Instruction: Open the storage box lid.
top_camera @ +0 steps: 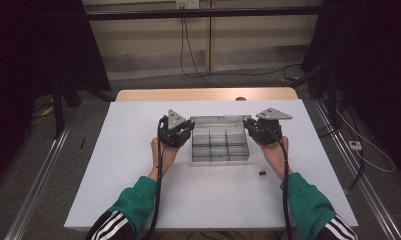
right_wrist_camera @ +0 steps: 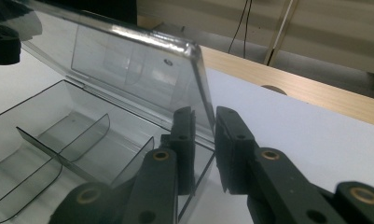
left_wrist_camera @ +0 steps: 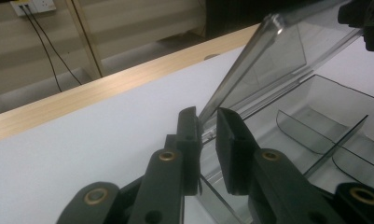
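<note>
Our left gripper (left_wrist_camera: 207, 122) has its black jaws nearly together, pinching the side edge of the clear hinged plastic lid (left_wrist_camera: 278, 56), and our right gripper (right_wrist_camera: 204, 122) is clamped the same way on the lid's opposite edge. The lid belongs to the transparent smoky plastic organiser box with curved inner dividers (top_camera: 220, 145), which sits in the middle of the white tabletop (top_camera: 138, 150) between our hands, its lid tilted up at the far side. We judge the step in hand to be swinging this lid on its hinge, so we should move both grippers together along the same arc, keeping them level with each other so the thin plastic does not twist. We should hold the pinch light but firm, and watch that the box base stays flat and does not slide.
</note>
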{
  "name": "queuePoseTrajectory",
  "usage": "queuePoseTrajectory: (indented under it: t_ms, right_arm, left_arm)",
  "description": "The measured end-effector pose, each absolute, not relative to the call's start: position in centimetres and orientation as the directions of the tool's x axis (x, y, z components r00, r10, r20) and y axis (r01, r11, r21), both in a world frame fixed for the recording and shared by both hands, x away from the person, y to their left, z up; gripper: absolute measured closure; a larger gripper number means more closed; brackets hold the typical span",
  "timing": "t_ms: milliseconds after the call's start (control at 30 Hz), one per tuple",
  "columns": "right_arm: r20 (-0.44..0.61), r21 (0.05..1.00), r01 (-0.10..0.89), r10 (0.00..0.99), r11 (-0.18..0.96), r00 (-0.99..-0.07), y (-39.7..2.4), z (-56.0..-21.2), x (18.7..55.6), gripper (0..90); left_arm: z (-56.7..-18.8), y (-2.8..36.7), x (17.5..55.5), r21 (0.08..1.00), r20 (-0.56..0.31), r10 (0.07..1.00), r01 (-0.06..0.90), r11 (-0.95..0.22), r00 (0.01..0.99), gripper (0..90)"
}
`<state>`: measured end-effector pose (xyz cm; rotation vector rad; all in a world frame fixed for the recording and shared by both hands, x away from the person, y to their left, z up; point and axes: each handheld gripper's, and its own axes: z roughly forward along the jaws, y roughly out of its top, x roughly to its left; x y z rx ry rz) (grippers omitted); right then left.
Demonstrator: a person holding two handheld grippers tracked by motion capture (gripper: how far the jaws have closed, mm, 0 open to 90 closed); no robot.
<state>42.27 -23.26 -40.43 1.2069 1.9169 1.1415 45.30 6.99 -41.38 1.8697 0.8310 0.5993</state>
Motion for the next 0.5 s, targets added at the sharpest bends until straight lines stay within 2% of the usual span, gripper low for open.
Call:
queuePoseTrajectory:
  t_ms: [500]
  right_arm:
    - [-0.008,0.881,0.431,0.918,0.194,-0.397,-23.4,-41.3,44.2,78.7]
  left_arm:
    - [-42.3,6.6,47.0,0.899,0.043,0.766,0.309,-0.309,0.641,80.2]
